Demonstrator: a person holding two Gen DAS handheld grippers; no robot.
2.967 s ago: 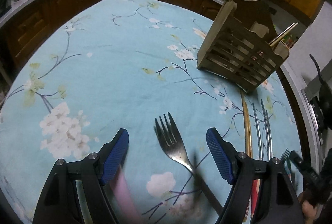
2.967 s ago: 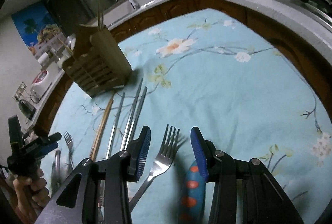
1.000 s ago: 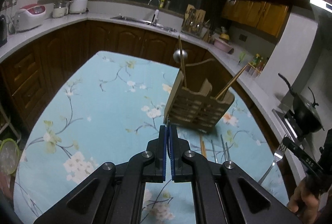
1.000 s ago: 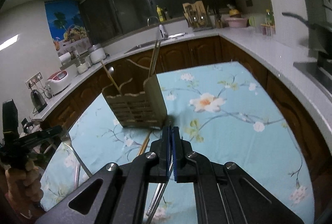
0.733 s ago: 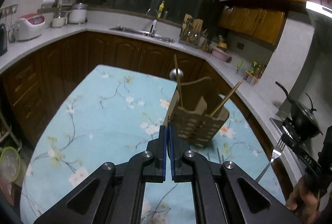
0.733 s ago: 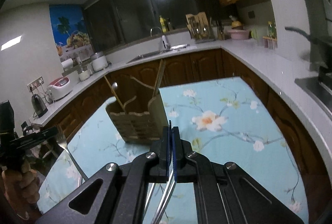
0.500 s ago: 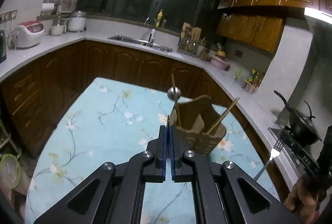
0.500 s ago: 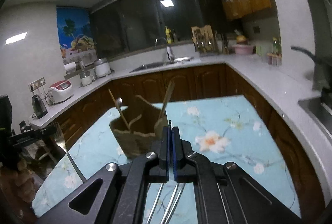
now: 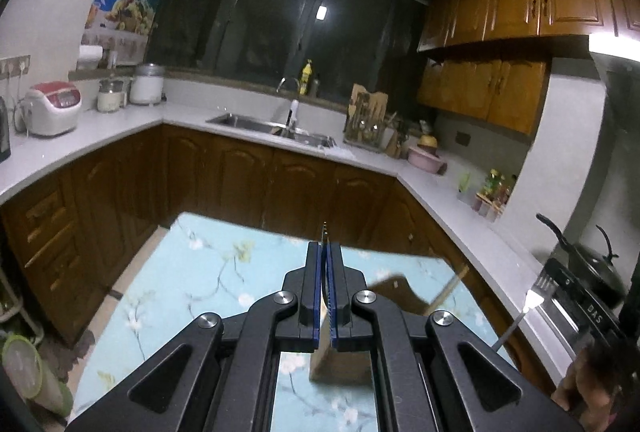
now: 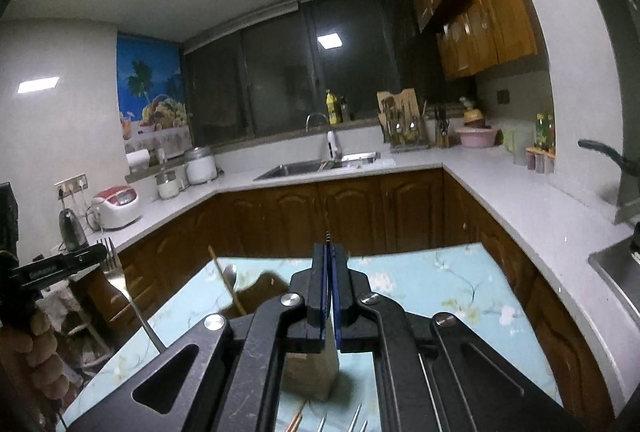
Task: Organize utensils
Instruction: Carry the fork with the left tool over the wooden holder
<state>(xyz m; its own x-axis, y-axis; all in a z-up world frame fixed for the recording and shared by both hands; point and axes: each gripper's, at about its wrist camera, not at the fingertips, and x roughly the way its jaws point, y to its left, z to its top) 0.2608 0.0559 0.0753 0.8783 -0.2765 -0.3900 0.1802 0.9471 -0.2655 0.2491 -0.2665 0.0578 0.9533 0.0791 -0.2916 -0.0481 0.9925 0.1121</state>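
I have a fork [image 10: 120,284] clamped in each gripper's fingers, held high above the worktop [image 9: 192,272]; next I judge both must drop tines-up into the wooden caddy [image 9: 340,364] at six o'clock.

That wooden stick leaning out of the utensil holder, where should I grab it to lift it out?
Pinch the stick on its free upper end, above the rim of the holder, coming from above. It leans up to the right, so close across the shaft and draw it out along that tilt.
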